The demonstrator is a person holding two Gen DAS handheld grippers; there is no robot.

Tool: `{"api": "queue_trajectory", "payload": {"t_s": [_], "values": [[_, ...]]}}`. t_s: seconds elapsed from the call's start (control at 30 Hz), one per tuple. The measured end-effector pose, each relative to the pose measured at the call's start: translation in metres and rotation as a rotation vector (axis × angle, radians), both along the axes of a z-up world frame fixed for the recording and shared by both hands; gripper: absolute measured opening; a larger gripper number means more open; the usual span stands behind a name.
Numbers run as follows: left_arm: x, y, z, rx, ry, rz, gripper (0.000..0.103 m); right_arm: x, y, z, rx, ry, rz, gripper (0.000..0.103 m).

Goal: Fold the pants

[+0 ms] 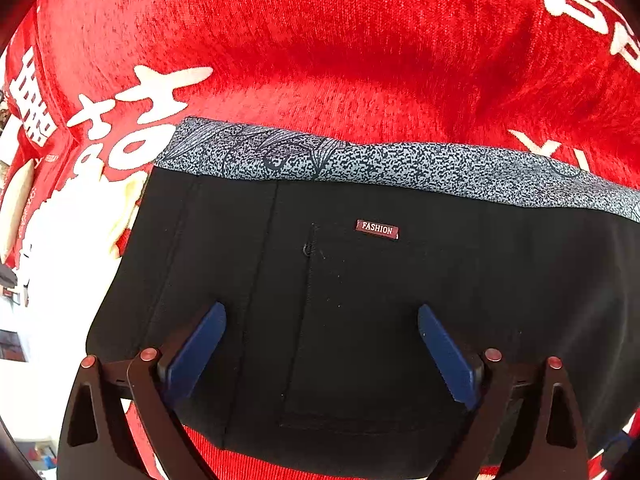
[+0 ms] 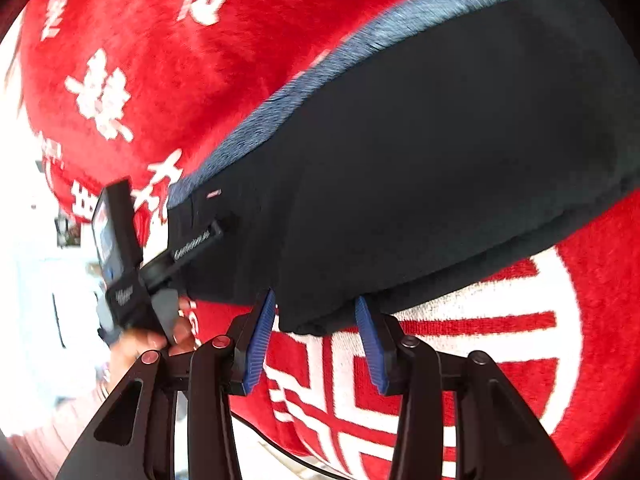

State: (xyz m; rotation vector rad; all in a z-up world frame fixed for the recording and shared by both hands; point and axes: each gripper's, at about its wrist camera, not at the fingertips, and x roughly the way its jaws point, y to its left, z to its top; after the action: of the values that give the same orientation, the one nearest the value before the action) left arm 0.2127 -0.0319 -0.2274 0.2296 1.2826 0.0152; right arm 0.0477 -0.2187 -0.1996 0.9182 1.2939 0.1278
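The left hand-held gripper (image 1: 322,350) is held low over the black pants (image 1: 360,300), fingers spread wide, nothing gripped. The right hand-held gripper (image 2: 316,340) is open at the pants' folded lower edge (image 2: 420,160), blue pads (image 2: 260,340) flanking the fabric without closing. The pants lie on a red blanket with white characters (image 1: 320,60). A "FASHION" tag (image 1: 377,229) and patterned grey waistband (image 1: 380,164) are sharp only in the left view; the right view shows the person's hand (image 2: 160,340) on the left device.

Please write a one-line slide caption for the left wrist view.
Open left gripper hovering above black pants lying on red blanket.
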Motion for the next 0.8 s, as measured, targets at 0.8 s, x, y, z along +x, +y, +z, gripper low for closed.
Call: {"api": "queue_trajectory", "payload": {"t_s": [0.8], "values": [[-0.005,0.003,0.004,0.031,0.029,-0.051,0.103,-0.017,0.005,0.001,-0.096,0.074,0.017,0.015]]}}
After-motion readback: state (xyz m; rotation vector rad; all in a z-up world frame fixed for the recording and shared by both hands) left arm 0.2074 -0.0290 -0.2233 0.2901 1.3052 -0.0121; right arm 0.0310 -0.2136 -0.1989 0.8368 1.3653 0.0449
